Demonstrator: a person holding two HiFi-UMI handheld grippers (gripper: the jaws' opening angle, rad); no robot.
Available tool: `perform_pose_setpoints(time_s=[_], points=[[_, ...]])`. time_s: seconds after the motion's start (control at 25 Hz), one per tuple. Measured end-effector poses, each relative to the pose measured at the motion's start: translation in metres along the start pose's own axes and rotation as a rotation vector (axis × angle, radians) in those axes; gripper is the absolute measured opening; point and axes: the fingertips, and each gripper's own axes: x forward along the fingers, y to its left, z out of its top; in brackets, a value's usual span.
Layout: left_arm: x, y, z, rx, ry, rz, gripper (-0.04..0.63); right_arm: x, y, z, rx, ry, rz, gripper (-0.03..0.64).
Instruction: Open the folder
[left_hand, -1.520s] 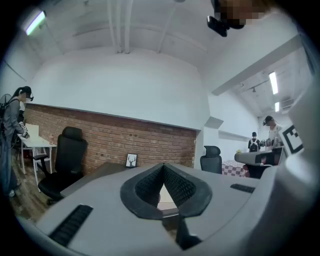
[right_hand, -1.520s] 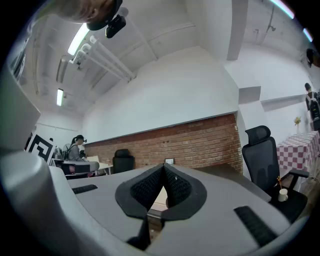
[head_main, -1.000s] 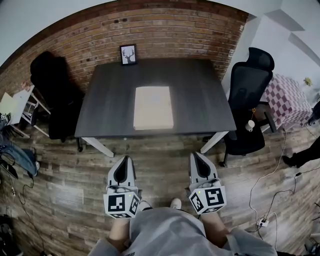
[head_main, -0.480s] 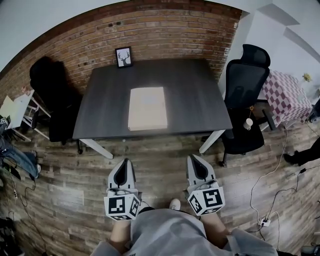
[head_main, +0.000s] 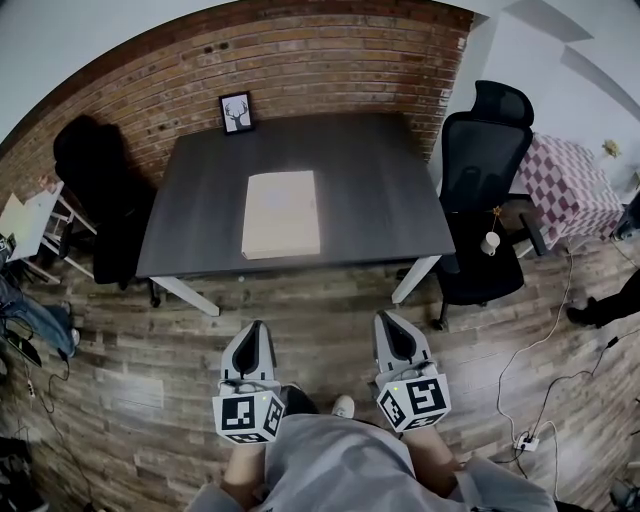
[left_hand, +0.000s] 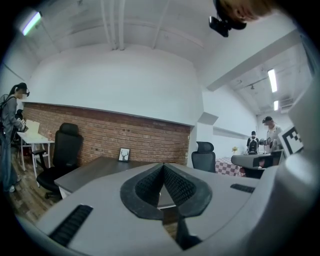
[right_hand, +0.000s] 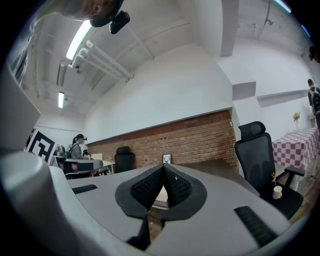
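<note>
The tan folder lies flat and shut in the middle of the dark table. It is not yet open. The left hand-held gripper and the right hand-held gripper are both over the wood floor, well apart from the table. Each one is clenched tight with nothing in it.

What could go wrong? The folder lies flat, so its cover has only a thin edge. Closed jaws cannot grab it, so they need to open first. If a jaw pushes from the side, I think the folder may slide on the smooth table and not open. If a jaw grabs too deep, it may lift the whole folder, not just the cover. The black chair stands just beside the table's right side and could get in the right arm's way.
</note>
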Motion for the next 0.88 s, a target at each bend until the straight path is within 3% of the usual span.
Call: perform_pose_setpoints(time_s=[0.4, 0.88], points=[[0.037, 0.001, -0.007, -0.003, 0.021, -0.019, 0.002, 0.031, -0.013, -0.006, 0.010, 0.015, 0.022, -0.002], [0.145, 0.054, 0.016, -0.018, 0.010, -0.054, 0.002, 0.146, -0.029, 0.014, -0.017, 0.022, -0.002, -0.002]])
